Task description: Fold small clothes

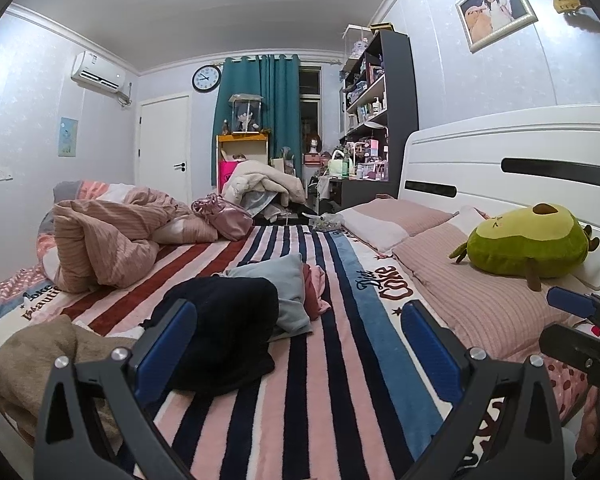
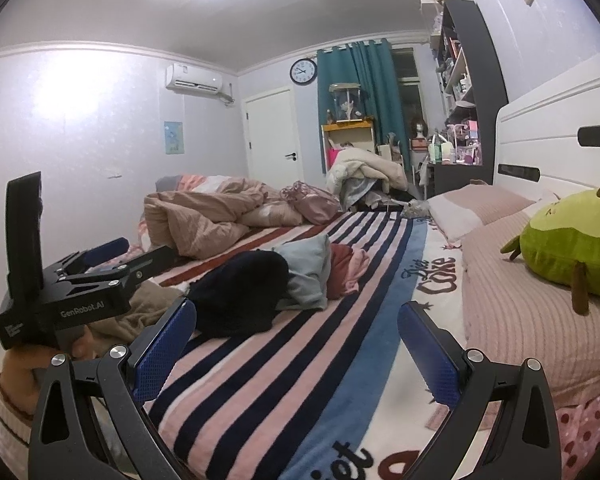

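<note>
Item: small clothes heaped mid-bed on the striped blanket [image 1: 332, 380] — a dark garment [image 1: 224, 328] nearest me, a grey-blue piece [image 1: 280, 292] and a red-pink one [image 1: 314, 290] touching behind it, a tan piece [image 1: 32, 360] at the left edge. My left gripper [image 1: 300, 352] and right gripper [image 2: 296, 344] both hover with jaws spread wide, holding nothing, the left one just short of the dark garment. Risk, as I judge it: the pieces overlap, so a pinch could lift two together; the soft blanket could catch in the jaws too.
</note>
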`<state>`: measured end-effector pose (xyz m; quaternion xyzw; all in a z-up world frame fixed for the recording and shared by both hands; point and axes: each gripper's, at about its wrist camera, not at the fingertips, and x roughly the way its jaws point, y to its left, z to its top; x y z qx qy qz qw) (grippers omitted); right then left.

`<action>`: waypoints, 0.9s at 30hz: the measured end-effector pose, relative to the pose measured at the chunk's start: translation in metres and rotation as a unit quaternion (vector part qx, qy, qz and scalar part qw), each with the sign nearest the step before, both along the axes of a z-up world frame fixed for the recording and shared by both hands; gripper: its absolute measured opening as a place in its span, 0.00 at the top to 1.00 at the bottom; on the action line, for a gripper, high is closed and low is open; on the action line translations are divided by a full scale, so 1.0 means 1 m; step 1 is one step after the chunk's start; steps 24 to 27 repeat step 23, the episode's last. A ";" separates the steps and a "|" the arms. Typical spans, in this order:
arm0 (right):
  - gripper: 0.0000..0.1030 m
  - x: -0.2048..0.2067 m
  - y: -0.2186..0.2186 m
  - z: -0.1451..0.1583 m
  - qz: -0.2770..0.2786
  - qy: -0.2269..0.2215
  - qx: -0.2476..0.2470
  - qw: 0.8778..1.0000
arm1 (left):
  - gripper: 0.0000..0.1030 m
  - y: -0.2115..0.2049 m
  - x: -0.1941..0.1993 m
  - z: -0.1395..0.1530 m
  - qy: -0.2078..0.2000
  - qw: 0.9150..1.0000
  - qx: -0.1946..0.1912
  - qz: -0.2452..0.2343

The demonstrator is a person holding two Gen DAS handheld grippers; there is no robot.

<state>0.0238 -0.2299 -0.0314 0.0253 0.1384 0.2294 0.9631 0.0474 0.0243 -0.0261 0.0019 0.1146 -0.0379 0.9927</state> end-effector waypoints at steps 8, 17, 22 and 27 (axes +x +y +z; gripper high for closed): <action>0.02 -0.002 -0.001 0.001 0.000 -0.002 0.002 1.000 | 0.01 -0.010 -0.012 0.010 -0.019 0.999 0.032 0.011; 0.02 -0.009 -0.004 0.001 -0.005 -0.004 0.002 1.000 | 0.01 -0.016 -0.022 0.019 -0.023 1.000 0.021 -0.003; 0.02 -0.014 -0.011 0.002 -0.012 -0.001 0.012 1.000 | 0.01 -0.019 -0.025 0.019 -0.022 1.000 0.016 -0.009; 0.02 -0.015 -0.013 0.002 -0.014 0.001 0.013 1.000 | 0.01 -0.019 -0.026 0.019 -0.022 1.000 0.014 -0.009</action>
